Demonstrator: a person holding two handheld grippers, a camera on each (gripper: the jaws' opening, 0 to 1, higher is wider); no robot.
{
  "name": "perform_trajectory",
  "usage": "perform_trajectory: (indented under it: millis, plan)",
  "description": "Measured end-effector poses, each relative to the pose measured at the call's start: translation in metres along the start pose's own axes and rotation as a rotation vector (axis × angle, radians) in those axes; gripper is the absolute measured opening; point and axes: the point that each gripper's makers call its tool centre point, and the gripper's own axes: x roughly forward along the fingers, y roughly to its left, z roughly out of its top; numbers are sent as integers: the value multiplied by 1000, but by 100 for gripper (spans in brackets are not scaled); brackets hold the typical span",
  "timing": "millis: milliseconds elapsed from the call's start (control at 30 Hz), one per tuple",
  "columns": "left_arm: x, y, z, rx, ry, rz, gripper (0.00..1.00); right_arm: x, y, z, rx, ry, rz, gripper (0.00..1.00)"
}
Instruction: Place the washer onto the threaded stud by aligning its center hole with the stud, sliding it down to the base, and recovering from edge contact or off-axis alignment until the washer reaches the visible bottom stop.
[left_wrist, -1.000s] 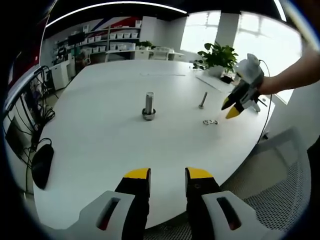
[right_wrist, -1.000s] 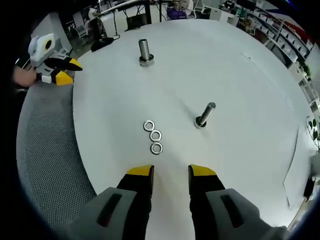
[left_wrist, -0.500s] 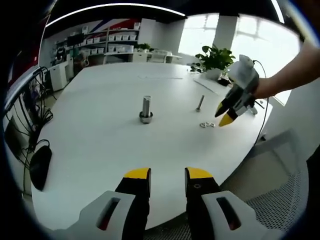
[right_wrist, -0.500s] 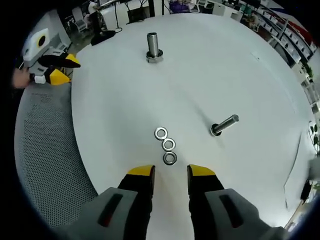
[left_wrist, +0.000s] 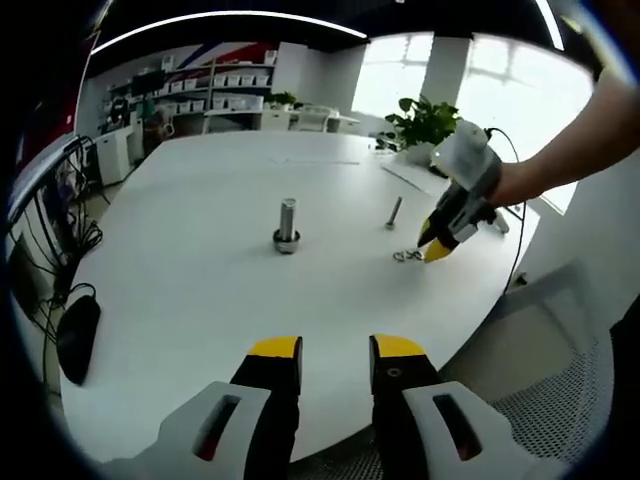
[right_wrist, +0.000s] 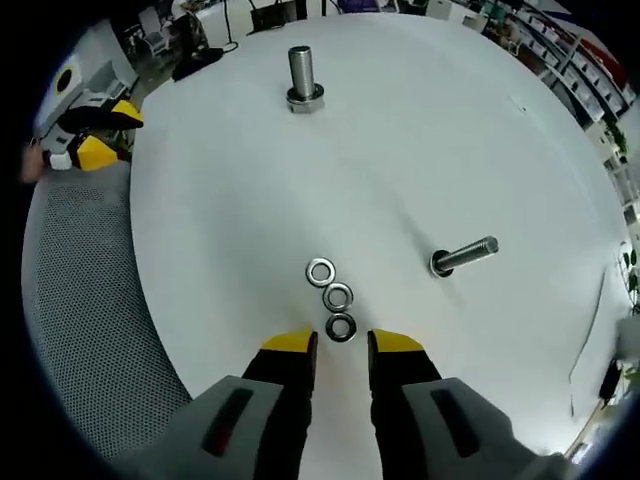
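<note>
Three steel washers (right_wrist: 331, 297) lie in a short row on the white round table (right_wrist: 420, 130). My right gripper (right_wrist: 340, 342) is open, its yellow fingertips just short of the nearest washer (right_wrist: 341, 327). Right of the row stands a thin threaded stud (right_wrist: 463, 256), leaning in the fisheye. Farther off stands a thick stud (right_wrist: 303, 76) on a wide base. In the left gripper view my left gripper (left_wrist: 335, 348) is open over the table's near edge with nothing between its jaws. There the thick stud (left_wrist: 287, 224), the thin stud (left_wrist: 394, 211), the washers (left_wrist: 406, 256) and the right gripper (left_wrist: 432, 248) appear beyond it.
A grey mesh chair seat (right_wrist: 90, 310) lies past the table's edge. A black mouse-like object (left_wrist: 76, 338) and cables sit at the table's left rim. A potted plant (left_wrist: 425, 119) and shelves (left_wrist: 215, 85) stand behind the table.
My right gripper has moved forward and down toward the washers, its fingertips now beside the nearest one. The left gripper has hardly moved.
</note>
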Motion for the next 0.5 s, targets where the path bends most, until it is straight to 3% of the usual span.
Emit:
perform_trajectory:
  millis: [333,500]
  plan:
    - [0,-2,2,-4,-12,-11,25,3,0,5,-14,-5,5,19]
    - [0,-2,2,-1,-12,-11,24,3,-1,3,-109,30,27,16]
